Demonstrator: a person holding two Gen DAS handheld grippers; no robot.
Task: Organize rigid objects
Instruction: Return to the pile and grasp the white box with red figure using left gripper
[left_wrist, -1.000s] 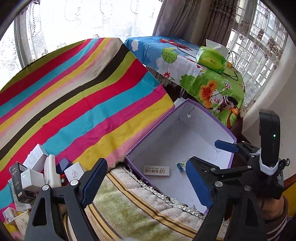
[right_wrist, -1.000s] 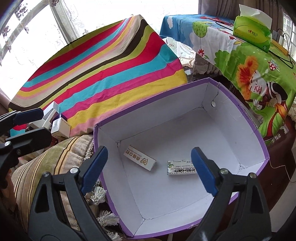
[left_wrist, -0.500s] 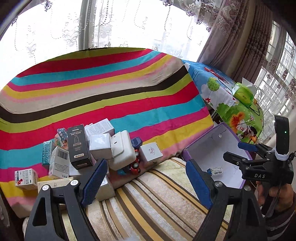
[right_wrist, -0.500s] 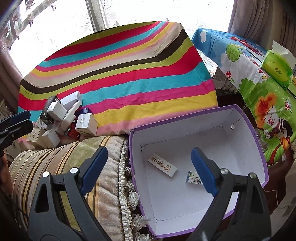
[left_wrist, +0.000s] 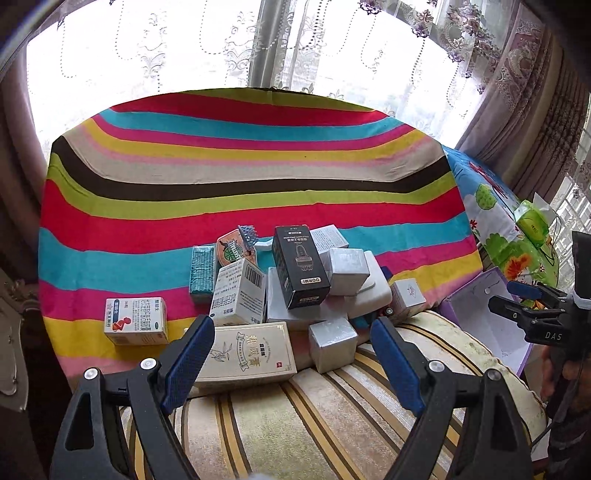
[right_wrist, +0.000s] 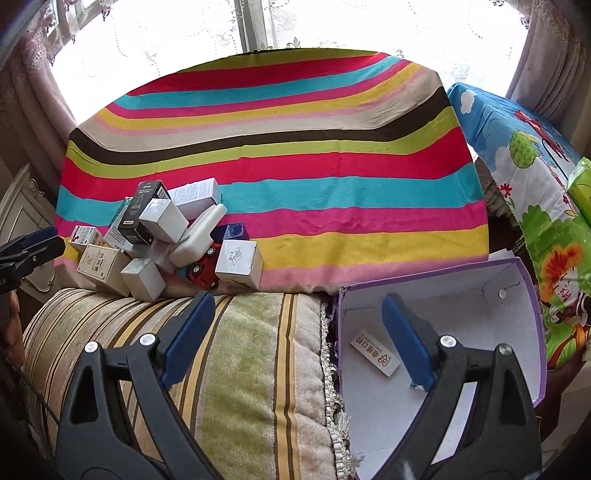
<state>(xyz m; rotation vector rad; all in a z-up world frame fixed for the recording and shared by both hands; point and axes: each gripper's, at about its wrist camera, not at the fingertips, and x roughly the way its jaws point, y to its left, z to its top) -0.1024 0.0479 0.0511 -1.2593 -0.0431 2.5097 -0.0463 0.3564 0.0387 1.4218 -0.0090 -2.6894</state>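
Over the striped cushion, both claws empty and turned from the box toward the pile.

A second ago the left claw (left_wrist: 291, 363) looked into the purple-rimmed white cardboard box (right_wrist: 524, 295); now it faces the heap of small cartons (left_wrist: 295, 288) on the rainbow-striped cloth (left_wrist: 240, 177), its jaws spread wide with nothing between them. The right claw (right_wrist: 297, 338) is likewise wide open and empty, hovering between cushion (right_wrist: 240, 350) and box, where a flat white carton (right_wrist: 375, 352) already lies. A fresh pick looks next; the cream tea-print carton (left_wrist: 245, 352) lies nearest.
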